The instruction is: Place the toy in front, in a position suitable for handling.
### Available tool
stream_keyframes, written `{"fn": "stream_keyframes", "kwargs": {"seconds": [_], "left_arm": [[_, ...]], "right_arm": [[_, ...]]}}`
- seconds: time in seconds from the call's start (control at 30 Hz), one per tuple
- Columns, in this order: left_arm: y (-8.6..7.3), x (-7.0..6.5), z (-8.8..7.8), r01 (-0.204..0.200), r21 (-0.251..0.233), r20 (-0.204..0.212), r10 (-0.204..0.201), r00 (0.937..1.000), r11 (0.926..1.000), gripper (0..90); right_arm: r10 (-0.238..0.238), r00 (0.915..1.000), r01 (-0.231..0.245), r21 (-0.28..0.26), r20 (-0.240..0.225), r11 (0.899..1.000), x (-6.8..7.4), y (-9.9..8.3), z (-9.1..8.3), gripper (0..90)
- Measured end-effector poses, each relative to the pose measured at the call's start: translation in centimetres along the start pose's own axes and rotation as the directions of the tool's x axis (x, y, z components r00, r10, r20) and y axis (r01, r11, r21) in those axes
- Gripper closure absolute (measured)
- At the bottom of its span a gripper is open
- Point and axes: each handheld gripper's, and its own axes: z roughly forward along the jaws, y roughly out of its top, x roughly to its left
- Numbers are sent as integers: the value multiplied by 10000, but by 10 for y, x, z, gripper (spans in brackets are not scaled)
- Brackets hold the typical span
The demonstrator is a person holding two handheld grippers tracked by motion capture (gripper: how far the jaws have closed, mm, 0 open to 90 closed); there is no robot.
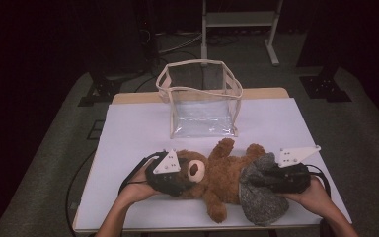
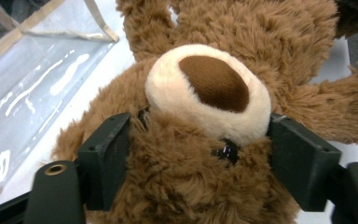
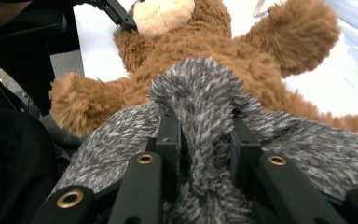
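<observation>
A brown teddy bear (image 1: 217, 173) lies on its back near the front of the white table (image 1: 128, 133), head toward the left. My left gripper (image 1: 181, 178) is at its head; in the left gripper view the two black jaws flank the head (image 2: 182, 186) just below the cream snout (image 2: 214, 84), pressing into the fur. A grey fuzzy hat (image 1: 261, 195) covers the bear's lower body. My right gripper (image 1: 265, 178) is shut on a pinched ridge of that grey fabric (image 3: 205, 102), with the bear's arms and head (image 3: 163, 14) beyond.
A clear plastic bag with beige trim (image 1: 200, 111) stands open-topped at the back middle of the table, also visible at the left as the bag (image 2: 37, 84). Cables trail off both grippers toward the front edge. A dark floor and a metal stand lie beyond the table.
</observation>
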Motion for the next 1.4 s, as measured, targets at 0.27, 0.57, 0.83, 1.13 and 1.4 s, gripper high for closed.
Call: {"fn": "stream_keyframes", "kwargs": {"seconds": [0.27,0.57,0.83,1.13,1.4], "left_arm": [[11,15,20,-204,-43,761,207,9969,9998,138],[10,17,15,91,90,573,-96,9983,9999,328],[1,21,2,646,-49,99,-645,9979,9979,342],[-5,17,-3,730,-174,-141,-733,9972,9972,346],[-6,10,-3,663,-256,-157,-667,9976,9975,333]], "right_arm": [[101,9997,-103,-92,-226,9999,-6,0,7,703],[376,9992,-381,-360,-149,9986,-26,6,16,706],[360,9993,-364,-509,-87,9980,-45,27,37,706],[427,9991,-427,-833,-7,9956,-49,30,45,706],[197,9985,-171,-504,518,9986,-37,22,28,705]]}}
